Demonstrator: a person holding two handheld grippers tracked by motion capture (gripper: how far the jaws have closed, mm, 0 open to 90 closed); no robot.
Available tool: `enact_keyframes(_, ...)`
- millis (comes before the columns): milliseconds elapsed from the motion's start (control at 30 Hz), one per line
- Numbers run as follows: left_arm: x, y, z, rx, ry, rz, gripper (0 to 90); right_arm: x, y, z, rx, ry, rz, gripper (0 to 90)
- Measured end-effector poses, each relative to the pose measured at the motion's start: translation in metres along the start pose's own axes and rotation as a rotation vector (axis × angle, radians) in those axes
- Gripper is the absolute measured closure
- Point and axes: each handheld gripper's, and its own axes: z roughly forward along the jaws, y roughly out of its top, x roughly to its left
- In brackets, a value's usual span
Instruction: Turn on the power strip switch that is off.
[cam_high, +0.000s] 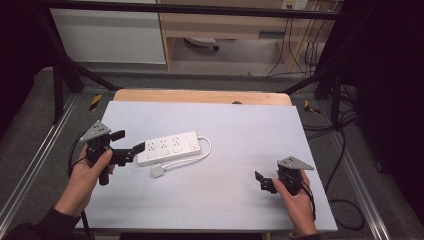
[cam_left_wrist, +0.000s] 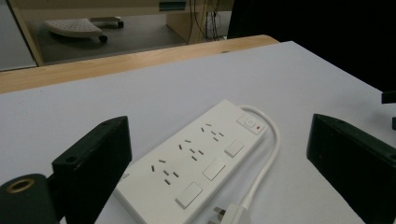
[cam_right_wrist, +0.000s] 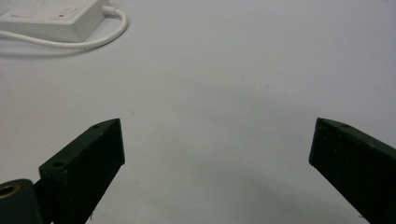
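With our left gripper (cam_high: 129, 141) we are at the near end of the white power strip (cam_high: 169, 148), jaws spread wide and clamped on nothing. In the left gripper view the strip (cam_left_wrist: 191, 163) lies straight ahead between the two jaws, its near end just past them and its switch end farther off. Its cord (cam_left_wrist: 266, 163) loops back along the strip's right side, and the plug (cam_left_wrist: 229, 215) rests on the mat just ahead of the jaws, slightly right of centre.

We judge the step in hand to be taking hold of the strip's near end. To do it well, we should keep the strip centred between the jaws, come down low to the pale mat (cam_high: 240, 145) so the pads meet the long sides squarely, and stay clear of the plug and cord so neither gets pinched.

Our right gripper (cam_high: 261, 181) waits well apart from the strip, jaws also wide and empty. In the right gripper view the strip's switch end (cam_right_wrist: 51, 16) sits far ahead and to the left, the cord (cam_right_wrist: 93, 39) curving round it.
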Motion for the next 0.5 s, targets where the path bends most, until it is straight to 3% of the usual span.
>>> enact_keyframes(500,-0.006,0.0,0.015,0.011,0.007,0.008,6.7,0.0,0.0,0.0,-0.002,0.0,-0.002,3.6)
